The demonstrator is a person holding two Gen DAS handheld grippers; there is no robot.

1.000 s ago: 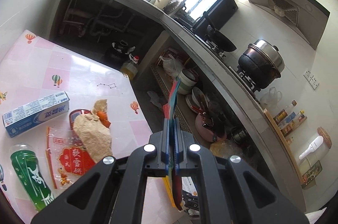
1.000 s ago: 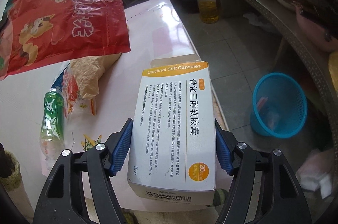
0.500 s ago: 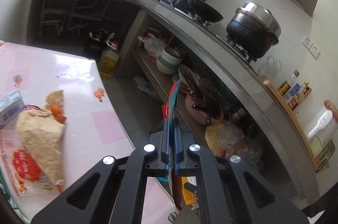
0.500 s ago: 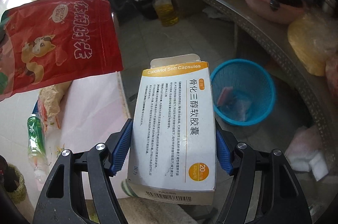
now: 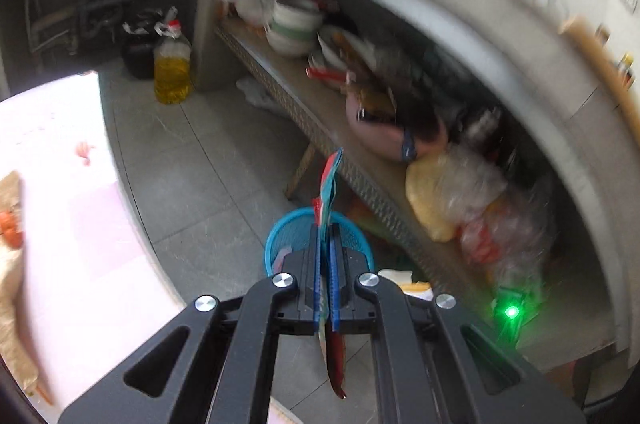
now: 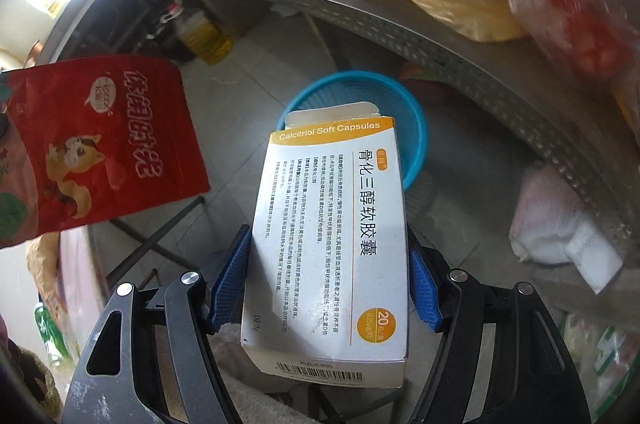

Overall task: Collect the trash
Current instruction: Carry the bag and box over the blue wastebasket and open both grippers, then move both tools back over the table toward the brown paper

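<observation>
1. The left gripper (image 5: 325, 260) has its blue pads pressed together on a red pouch (image 5: 329, 184), seen edge-on in the left wrist view: a thin strip sticks up past the fingertips and a darker red end hangs below them.
2. In the right wrist view the same pouch (image 6: 96, 148) shows its face at the left, red with white characters and a cartoon animal, hanging in the air above the table edge.
3. The right gripper (image 6: 328, 272) is clamped on a white box (image 6: 332, 236) with an orange band reading "Calcitriol Soft Capsules"; a blue pad presses each long side, and the top flap stands open.
4. A blue bin (image 5: 288, 236) stands on the grey tile floor beside a metal shelf (image 5: 360, 180). In the left wrist view it sits straight behind the pinched pouch.
5. In the right wrist view the bin (image 6: 416, 128) lies just beyond the top of the box, which covers part of its rim.
6. Something pale lies inside the bin; the blur makes it hard to name.
7. A pink table (image 5: 60, 208) fills the left, with a tan wrapper (image 5: 10, 272) on it.
8. A bottle of yellow oil (image 5: 172, 72) stands on the floor farther back.
</observation>
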